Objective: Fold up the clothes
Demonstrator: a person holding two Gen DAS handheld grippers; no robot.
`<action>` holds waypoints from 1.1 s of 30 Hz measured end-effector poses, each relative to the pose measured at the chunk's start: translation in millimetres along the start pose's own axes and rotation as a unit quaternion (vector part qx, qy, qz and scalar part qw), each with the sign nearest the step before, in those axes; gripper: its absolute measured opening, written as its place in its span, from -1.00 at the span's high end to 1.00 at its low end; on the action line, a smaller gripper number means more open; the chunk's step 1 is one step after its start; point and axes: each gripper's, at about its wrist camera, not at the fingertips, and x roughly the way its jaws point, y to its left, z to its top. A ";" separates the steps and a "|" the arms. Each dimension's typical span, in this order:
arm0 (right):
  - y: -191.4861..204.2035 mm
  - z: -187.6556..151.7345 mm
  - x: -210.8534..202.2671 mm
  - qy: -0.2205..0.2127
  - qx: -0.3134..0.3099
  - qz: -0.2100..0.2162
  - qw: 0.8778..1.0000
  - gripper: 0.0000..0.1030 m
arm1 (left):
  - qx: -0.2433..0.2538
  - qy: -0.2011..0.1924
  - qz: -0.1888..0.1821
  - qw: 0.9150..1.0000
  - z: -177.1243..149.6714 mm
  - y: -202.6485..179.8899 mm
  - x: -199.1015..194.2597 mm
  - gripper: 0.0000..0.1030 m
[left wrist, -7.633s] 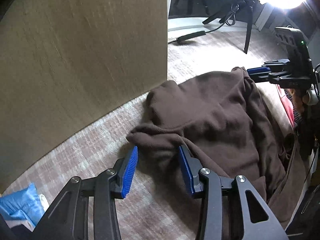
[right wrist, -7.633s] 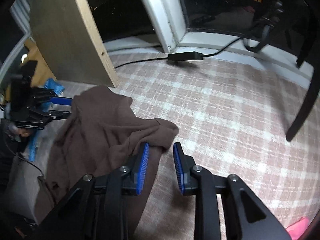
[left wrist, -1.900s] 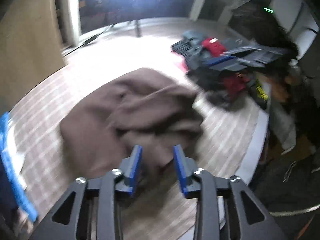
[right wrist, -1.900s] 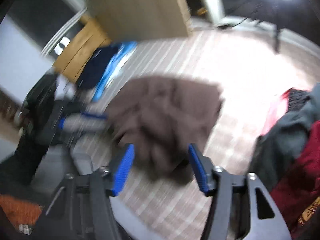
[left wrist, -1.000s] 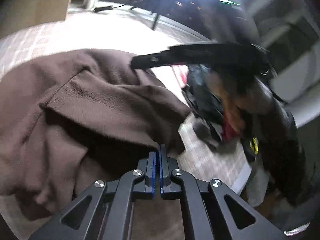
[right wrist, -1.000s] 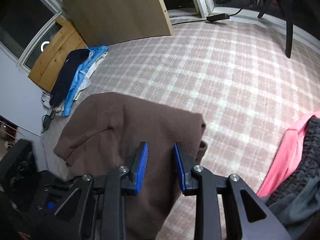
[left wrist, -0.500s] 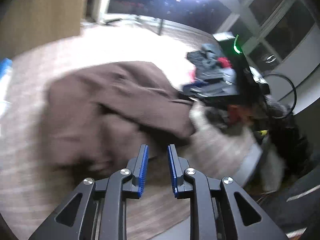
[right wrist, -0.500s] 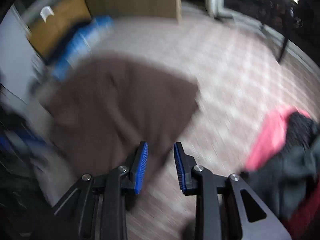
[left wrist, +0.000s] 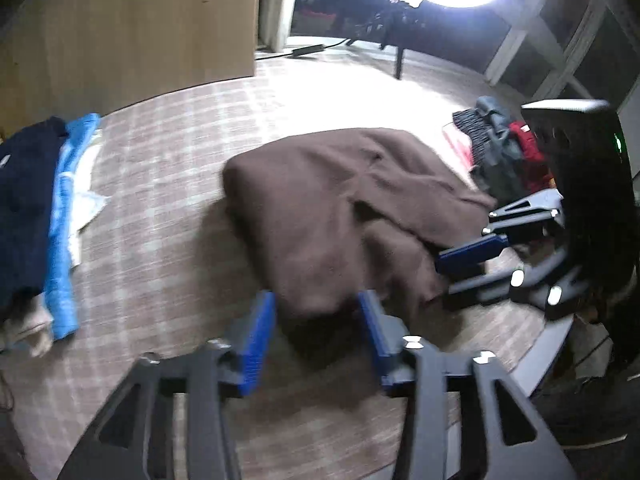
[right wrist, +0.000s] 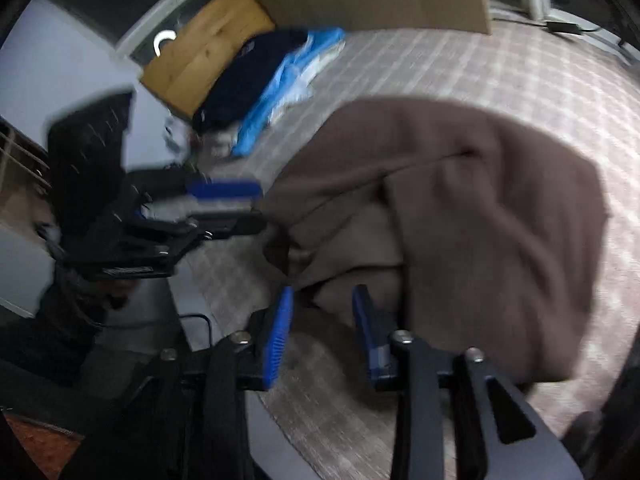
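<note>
Plaid carpet (left wrist: 168, 216) is seen under everything, and on it the brown fleece garment (left wrist: 340, 208) lies roughly folded, its near layers loose and uneven. Folded dark and blue clothes (left wrist: 44, 208) lie well apart at one side; an unsorted clothes pile (left wrist: 504, 152) lies near the other. The left gripper (left wrist: 316, 332) is held at the near hem with its jaws apart, nothing gripped. The right gripper (right wrist: 322, 326) is likewise open at the bunched edge. If only the top layer were pinched, the fold could be dragged open or skewed.
</note>
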 end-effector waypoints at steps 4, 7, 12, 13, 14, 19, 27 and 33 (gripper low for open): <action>8.4 6.7 19.2 0.001 -0.005 -0.012 1.000 0.25 | -0.032 -0.013 -0.035 0.999 4.8 14.2 6.2 0.19; 6.6 5.6 28.9 0.027 -0.019 -0.028 0.999 0.26 | -0.013 0.036 -0.045 0.998 -1.1 13.8 41.2 0.64; 10.4 0.0 24.0 0.075 -0.042 -0.059 0.995 0.66 | -0.028 0.056 -0.033 0.997 -11.5 31.2 42.0 0.45; 10.1 -3.8 15.3 0.082 -0.048 -0.064 0.993 0.66 | -0.025 0.048 -0.031 0.998 -8.4 31.1 32.3 0.46; 12.9 -4.0 3.7 0.072 -0.052 -0.063 0.994 0.66 | -0.019 0.033 -0.033 0.999 -3.4 29.2 19.5 0.49; 10.0 20.7 -53.8 -0.061 -0.034 -0.069 0.995 0.46 | 0.026 -0.023 -0.014 0.999 32.4 14.3 3.0 0.29; -7.9 17.3 29.2 0.050 -0.049 -0.137 0.988 0.36 | 0.075 0.001 0.042 0.996 45.2 60.7 43.1 0.29; 28.3 60.0 -5.3 -0.022 0.012 -0.127 0.992 -0.01 | 0.125 0.002 -0.008 0.992 57.6 95.8 63.7 0.29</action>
